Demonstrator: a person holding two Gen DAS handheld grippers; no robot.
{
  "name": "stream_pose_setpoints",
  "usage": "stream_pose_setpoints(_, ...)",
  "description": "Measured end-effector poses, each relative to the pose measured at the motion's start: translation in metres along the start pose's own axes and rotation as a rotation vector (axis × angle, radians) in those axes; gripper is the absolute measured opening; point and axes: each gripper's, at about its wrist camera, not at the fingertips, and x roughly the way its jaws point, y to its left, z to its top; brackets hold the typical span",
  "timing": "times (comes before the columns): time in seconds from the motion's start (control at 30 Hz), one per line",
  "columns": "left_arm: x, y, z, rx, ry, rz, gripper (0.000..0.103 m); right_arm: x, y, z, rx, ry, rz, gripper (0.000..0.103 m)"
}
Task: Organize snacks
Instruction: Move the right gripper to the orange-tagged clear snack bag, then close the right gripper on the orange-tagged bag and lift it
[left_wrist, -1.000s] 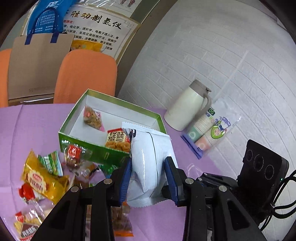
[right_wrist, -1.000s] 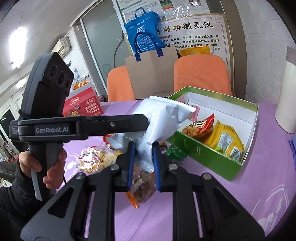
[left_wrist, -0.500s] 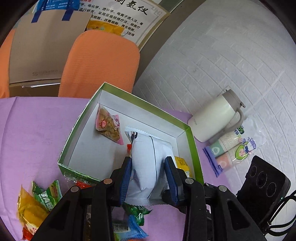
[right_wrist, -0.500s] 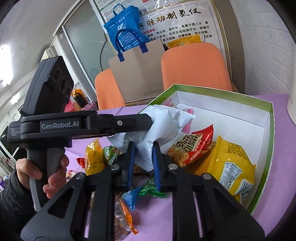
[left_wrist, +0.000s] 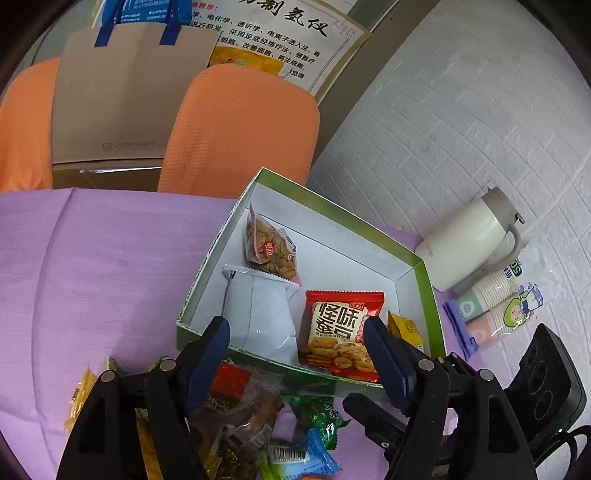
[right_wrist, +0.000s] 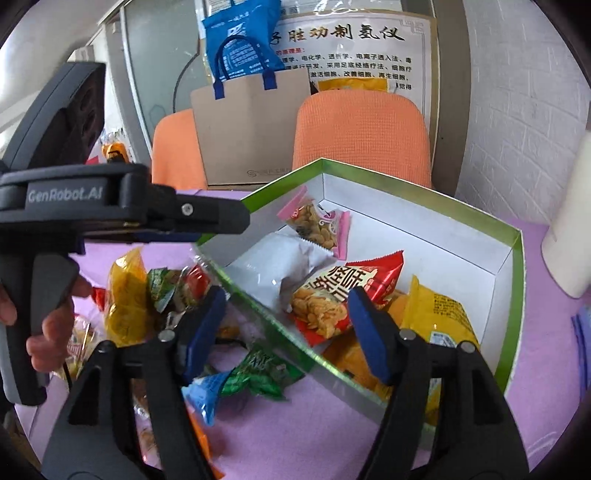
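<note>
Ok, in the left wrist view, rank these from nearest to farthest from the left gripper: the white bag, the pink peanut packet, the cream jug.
From the left gripper, open:
1. White bag, in the box just ahead of the fingertips.
2. Pink peanut packet, deeper in the box, behind the white bag.
3. Cream jug, outside the box, far right by the wall.

Packets in the box; loose snacks before it; jug to its right.
</note>
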Motion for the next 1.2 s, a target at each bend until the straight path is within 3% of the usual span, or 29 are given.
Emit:
stream_pose_setpoints(0.07,-0.012,-0.005,-0.003,0.017,-0.012,0.005,0.077,-0.013,0.007,-0.002,-0.030,-0.010,-0.011,0.081)
stream_pose_setpoints(0.23,-0.059,-0.017,-0.022,0.034,-0.071,-0.007,0.080,-0.058,0.021,-0.012,-0.021,-0.036,-0.027,0.087)
stream_pose_setpoints(0.47,-0.111,-0.025,-0.082,0.065,-0.095,0.009,0.084,-0.104,0.030,-0.049,0.039,-0.029,0.016,0.092)
stream_pose_setpoints(0.7,-0.122,0.001,-0.146,0.007,-0.063,0.004,0.085,-0.094,0.043,-0.083,0.092,0.046,0.078,0.092)
stream_pose_setpoints(0.9,-0.131,0.016,-0.174,-0.012,-0.060,-0.012,0.085,-0.061,0.058,-0.095,0.111,0.124,0.114,0.084)
stream_pose_setpoints(1.1,-0.133,0.019,-0.181,0.009,-0.044,-0.042,0.085,-0.027,0.070,-0.094,0.093,0.184,0.091,0.071)
stream_pose_setpoints(1.13,-0.133,0.019,-0.182,0.012,-0.040,-0.048,0.085,-0.023,0.070,-0.094,0.095,0.190,0.090,0.064)
stream_pose_setpoints(1.17,-0.131,0.018,-0.182,0.019,-0.037,-0.050,0.085,-0.020,0.069,-0.094,0.101,0.200,0.096,0.051)
stream_pose_setpoints(1.2,-0.130,0.018,-0.182,0.027,-0.034,-0.051,0.085,-0.018,0.067,-0.095,0.110,0.210,0.114,0.048)
